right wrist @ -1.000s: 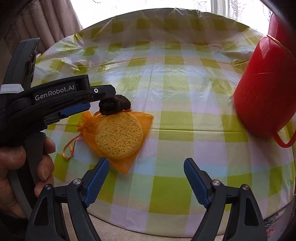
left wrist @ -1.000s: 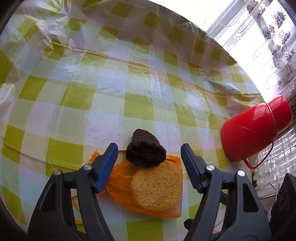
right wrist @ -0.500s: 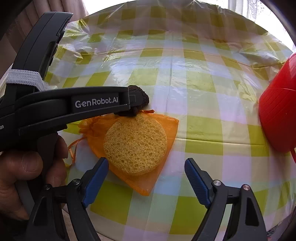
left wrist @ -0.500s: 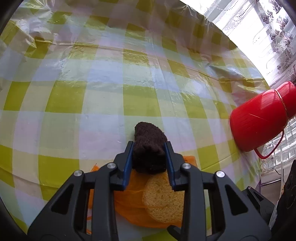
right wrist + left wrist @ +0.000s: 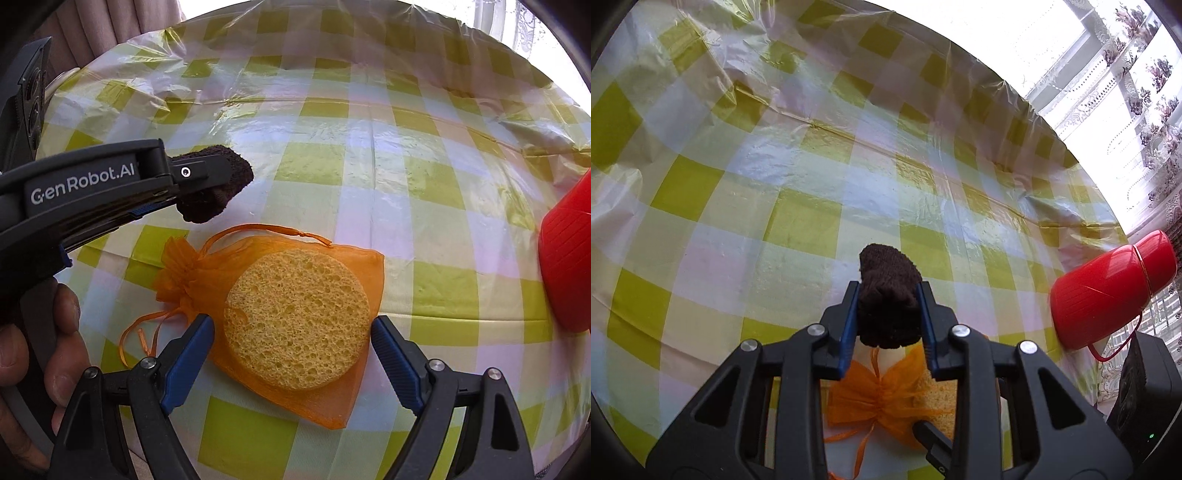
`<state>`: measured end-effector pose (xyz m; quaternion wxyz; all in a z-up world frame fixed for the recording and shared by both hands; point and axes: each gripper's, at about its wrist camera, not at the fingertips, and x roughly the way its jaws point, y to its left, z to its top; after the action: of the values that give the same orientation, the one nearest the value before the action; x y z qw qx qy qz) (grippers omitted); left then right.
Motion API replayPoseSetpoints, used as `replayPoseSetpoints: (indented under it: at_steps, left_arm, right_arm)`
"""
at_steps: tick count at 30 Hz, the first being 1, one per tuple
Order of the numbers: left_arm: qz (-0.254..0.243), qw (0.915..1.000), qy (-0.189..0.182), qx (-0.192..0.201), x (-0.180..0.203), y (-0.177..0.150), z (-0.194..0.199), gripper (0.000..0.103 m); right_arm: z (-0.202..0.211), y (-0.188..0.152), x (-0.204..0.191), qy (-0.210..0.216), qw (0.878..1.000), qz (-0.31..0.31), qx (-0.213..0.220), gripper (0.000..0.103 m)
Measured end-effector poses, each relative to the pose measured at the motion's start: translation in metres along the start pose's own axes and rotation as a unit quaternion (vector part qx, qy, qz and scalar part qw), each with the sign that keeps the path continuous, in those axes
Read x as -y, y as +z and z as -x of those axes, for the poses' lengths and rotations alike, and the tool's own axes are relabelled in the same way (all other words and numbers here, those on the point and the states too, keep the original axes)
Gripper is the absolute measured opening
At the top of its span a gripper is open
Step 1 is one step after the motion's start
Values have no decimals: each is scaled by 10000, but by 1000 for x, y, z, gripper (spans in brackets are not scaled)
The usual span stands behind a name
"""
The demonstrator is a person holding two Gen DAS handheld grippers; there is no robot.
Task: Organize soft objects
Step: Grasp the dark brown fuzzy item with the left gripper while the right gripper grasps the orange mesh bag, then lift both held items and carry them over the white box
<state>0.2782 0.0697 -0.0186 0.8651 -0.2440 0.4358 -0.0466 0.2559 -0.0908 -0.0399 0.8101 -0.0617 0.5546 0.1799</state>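
Observation:
A dark brown fuzzy cloth roll (image 5: 882, 266) is clamped between the blue pads of my left gripper (image 5: 887, 286), which holds it just above the checked tablecloth. In the right wrist view the same roll (image 5: 236, 173) hangs left of and beyond the orange mesh pouch (image 5: 207, 266). A round yellow sponge (image 5: 295, 317) lies on top of the pouch. My right gripper (image 5: 291, 328) hovers over the sponge with its jaws opening; the sponge sits between the pads, which do not touch it. Below the left gripper, the pouch (image 5: 875, 395) and sponge (image 5: 938, 395) show partly.
A red flask (image 5: 1108, 291) lies on its side at the table's right edge, seen also as the red flask (image 5: 569, 251). A black device (image 5: 1141, 398) stands beside it. A hand (image 5: 55, 332) grips the left tool. The green-checked tablecloth (image 5: 369, 166) is wrinkled at the back.
My left gripper closed on the brown roll and lifted it off the pouch, away from the sponge. My right gripper came down closer over the sponge, jaws a little wider.

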Motion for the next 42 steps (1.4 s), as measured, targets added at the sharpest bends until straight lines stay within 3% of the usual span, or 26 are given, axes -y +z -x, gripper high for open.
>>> replayPoseSetpoints:
  at_steps: [17, 30, 42]
  left_arm:
    - [91, 9996, 149, 216, -1, -11, 12, 34]
    - [-294, 9992, 137, 232, 45, -34, 31, 34]
    - [-467, 9985, 266, 117, 71, -71, 45, 34]
  right_arm:
    - [2, -2, 8, -148, 9997, -76, 178, 82]
    - [44, -21, 38, -398, 9970, -313, 586, 82]
    - [73, -49, 66, -434, 9951, -541, 711, 82]
